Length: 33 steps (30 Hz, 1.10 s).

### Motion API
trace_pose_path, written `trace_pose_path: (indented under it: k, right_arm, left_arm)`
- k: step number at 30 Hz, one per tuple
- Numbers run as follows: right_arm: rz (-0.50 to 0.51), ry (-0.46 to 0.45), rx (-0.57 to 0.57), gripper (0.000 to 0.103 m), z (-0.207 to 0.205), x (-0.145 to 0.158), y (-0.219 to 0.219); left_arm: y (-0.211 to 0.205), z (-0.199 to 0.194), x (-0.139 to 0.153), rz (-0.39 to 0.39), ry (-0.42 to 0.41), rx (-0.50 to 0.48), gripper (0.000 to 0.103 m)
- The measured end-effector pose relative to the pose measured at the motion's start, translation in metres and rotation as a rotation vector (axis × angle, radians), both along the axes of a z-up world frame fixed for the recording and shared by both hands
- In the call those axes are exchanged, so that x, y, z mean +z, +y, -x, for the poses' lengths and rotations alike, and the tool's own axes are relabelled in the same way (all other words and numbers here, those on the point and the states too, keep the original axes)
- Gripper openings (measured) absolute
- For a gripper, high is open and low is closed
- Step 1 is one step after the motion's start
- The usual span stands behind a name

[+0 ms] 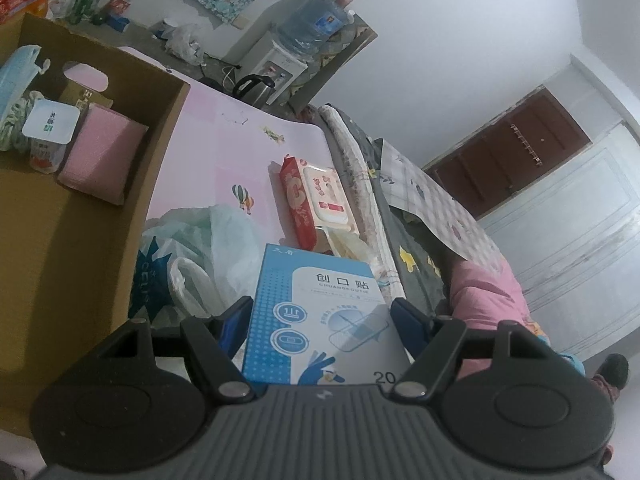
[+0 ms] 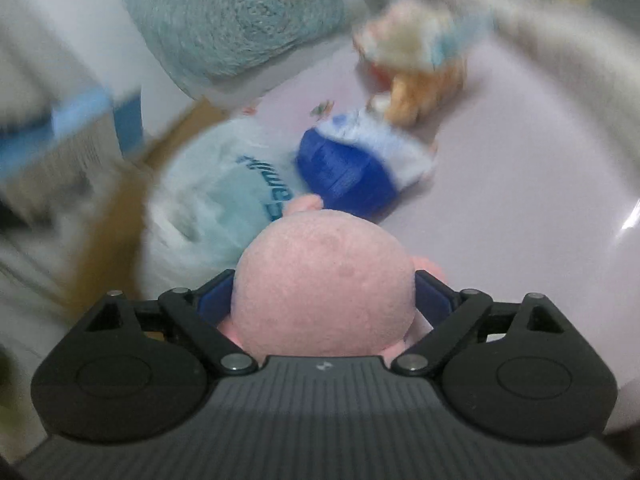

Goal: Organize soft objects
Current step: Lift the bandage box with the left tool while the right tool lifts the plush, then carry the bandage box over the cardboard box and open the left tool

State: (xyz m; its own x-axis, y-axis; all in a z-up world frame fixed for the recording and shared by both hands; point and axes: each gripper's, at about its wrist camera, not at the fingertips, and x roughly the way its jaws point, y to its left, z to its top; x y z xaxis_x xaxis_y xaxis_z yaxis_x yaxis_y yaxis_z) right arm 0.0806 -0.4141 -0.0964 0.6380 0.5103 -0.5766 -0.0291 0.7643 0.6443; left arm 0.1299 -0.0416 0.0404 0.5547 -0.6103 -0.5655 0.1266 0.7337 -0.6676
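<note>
Ok so on my left gripper (image 1: 322, 312) I've got the blue and white bandage box (image 1: 316, 320) clamped between the two blue pads, one pad on each side edge, box face up to the camera. Just past it there's a crumpled white plastic bag (image 1: 200, 256) with blue lettering lying on the pink mat (image 1: 224, 152), and beside that a red wet wipes pack (image 1: 316, 200) with a pale flip lid. Off to my left sits the open cardboard box (image 1: 80, 240), and inside it I can see a pink sponge block (image 1: 102, 156), a small yogurt-type cup (image 1: 48, 136) and something light blue at the far corner. Further back, a kettle (image 1: 254, 88) and a water dispenser bottle (image 1: 316, 20) against the wall.

My right gripper (image 2: 324, 300) is closed on a pink plush toy (image 2: 324, 284), round body filling the gap between the fingers. That view is badly motion-blurred. Beyond the plush I can make out the same white bag (image 2: 212, 204), a blue and white item (image 2: 352, 168), and a pale, orange-ish bundle (image 2: 420, 64) farther off on the mat.
</note>
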Motion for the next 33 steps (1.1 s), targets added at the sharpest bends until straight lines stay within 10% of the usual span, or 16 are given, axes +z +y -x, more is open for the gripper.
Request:
trace_pose_path:
  k: [3, 12, 20, 33]
  right_arm:
    - [-0.09, 0.035, -0.041, 0.098, 0.0, -0.014, -0.013]
    - [0.162, -0.012, -0.164, 0.102, -0.001, -0.008, -0.024]
    - [0.178, -0.04, -0.188, 0.097, 0.006, -0.008, -0.033]
    - [-0.111, -0.086, -0.143, 0.096, -0.004, 0.025, -0.02]
  left_arm:
    - [0.0, 0.0, -0.003, 0.0, 0.007, -0.004, 0.075]
    - [-0.001, -0.001, -0.006, -0.007, 0.014, -0.007, 0.075]
    - [0.0, 0.001, -0.005, -0.008, 0.009, 0.007, 0.075]
    - [0.107, 0.03, 0.051, -0.106, -0.142, 0.233, 0.076]
